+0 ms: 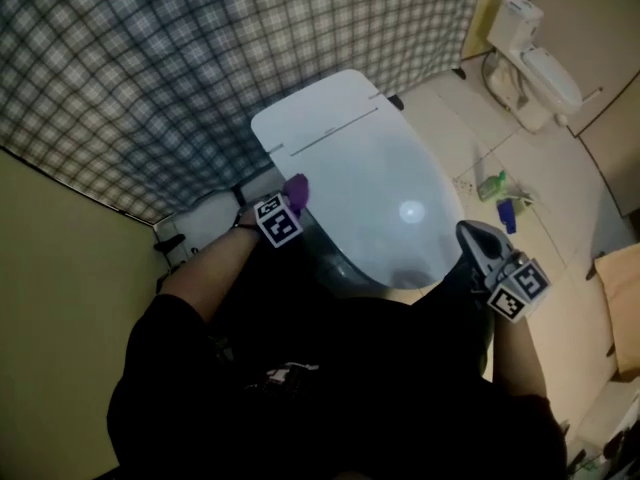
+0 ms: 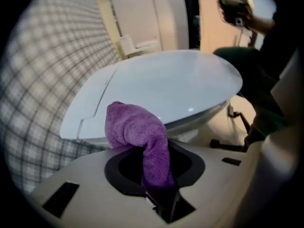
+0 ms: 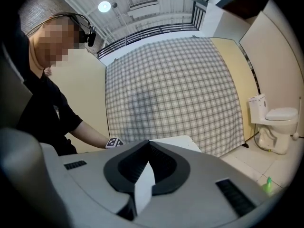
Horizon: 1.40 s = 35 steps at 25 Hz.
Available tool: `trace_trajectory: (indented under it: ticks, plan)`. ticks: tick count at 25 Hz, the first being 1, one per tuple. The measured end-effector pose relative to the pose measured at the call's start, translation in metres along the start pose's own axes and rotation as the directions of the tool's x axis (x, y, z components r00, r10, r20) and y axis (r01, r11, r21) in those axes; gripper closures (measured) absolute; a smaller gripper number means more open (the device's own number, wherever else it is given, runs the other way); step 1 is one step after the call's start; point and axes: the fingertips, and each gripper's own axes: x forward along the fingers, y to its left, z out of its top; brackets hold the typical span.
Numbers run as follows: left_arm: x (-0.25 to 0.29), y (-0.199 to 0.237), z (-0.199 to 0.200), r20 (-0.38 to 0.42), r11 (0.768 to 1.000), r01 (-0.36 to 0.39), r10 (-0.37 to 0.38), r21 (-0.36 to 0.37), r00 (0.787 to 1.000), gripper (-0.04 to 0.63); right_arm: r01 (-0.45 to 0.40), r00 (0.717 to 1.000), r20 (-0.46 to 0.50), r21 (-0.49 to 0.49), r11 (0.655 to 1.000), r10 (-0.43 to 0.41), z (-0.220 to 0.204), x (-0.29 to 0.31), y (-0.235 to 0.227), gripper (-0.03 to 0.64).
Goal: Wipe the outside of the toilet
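Observation:
The white toilet [image 1: 370, 183] stands in the middle of the head view with its lid down. My left gripper [image 1: 293, 198] is at the toilet's left rear side, shut on a purple cloth [image 1: 298, 188]. In the left gripper view the cloth [image 2: 140, 132] bulges out of the gripper [image 2: 160, 191] just beside the lid's [image 2: 166, 84] edge; I cannot tell whether it touches. My right gripper [image 1: 482, 243] hovers off the bowl's front right, away from it, shut and empty. In its own view the right gripper [image 3: 144, 175] points up at the plaid wall.
A plaid cloth wall [image 1: 200, 58] runs behind the toilet, with a yellow wall [image 1: 60, 268] to the left. A second toilet [image 1: 535, 58] stands at the far right. A green spray bottle [image 1: 492, 184] and a blue item [image 1: 507, 214] lie on the tiled floor. A cardboard box [image 1: 625, 308] sits at the right edge.

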Motion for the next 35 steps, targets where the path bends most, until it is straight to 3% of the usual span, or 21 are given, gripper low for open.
trace_trajectory:
  ticks: [1,4,11,16,20,25,30,35]
  plan:
    - [-0.002,-0.008,0.004,-0.009,0.999,-0.012,0.013,0.035,1.000,0.497,0.000,1.000,0.008,-0.004,1.000,0.000,0.001,-0.004,0.001,0.607]
    - [-0.012,-0.036,0.019,-0.003,0.999,0.039,-0.038,0.030,0.999,0.497,0.008,0.999,0.036,-0.004,1.000,-0.008,0.002,-0.017,0.003,0.607]
    - [-0.020,-0.128,0.036,-0.044,0.975,0.127,-0.121,0.183,0.992,0.497,0.016,0.997,0.080,-0.005,1.000,-0.015,0.005,-0.041,0.007,0.607]
    - [-0.026,-0.196,0.053,-0.069,0.932,0.216,-0.205,0.291,0.976,0.499,0.008,0.994,0.110,-0.021,1.000,-0.006,0.011,-0.054,0.012,0.607]
    - [-0.029,-0.226,0.062,-0.091,0.904,0.277,-0.261,0.325,0.961,0.499,0.018,0.990,0.139,-0.026,1.000,-0.014,0.014,-0.071,0.011,0.607]
    - [-0.029,-0.258,0.074,-0.138,0.853,0.341,-0.312,0.395,0.940,0.500,0.061,0.983,0.175,-0.025,0.998,-0.056,0.017,-0.100,0.003,0.607]
    - [-0.027,-0.299,0.094,-0.151,0.790,0.450,-0.428,0.416,0.891,0.502,0.109,0.975,0.197,-0.023,0.994,-0.103,0.017,-0.131,0.000,0.607]
    - [-0.023,-0.336,0.133,-0.114,0.731,0.484,-0.495,0.480,0.861,0.502,0.171,0.967,0.195,-0.017,0.985,-0.165,0.009,-0.164,-0.002,0.607]
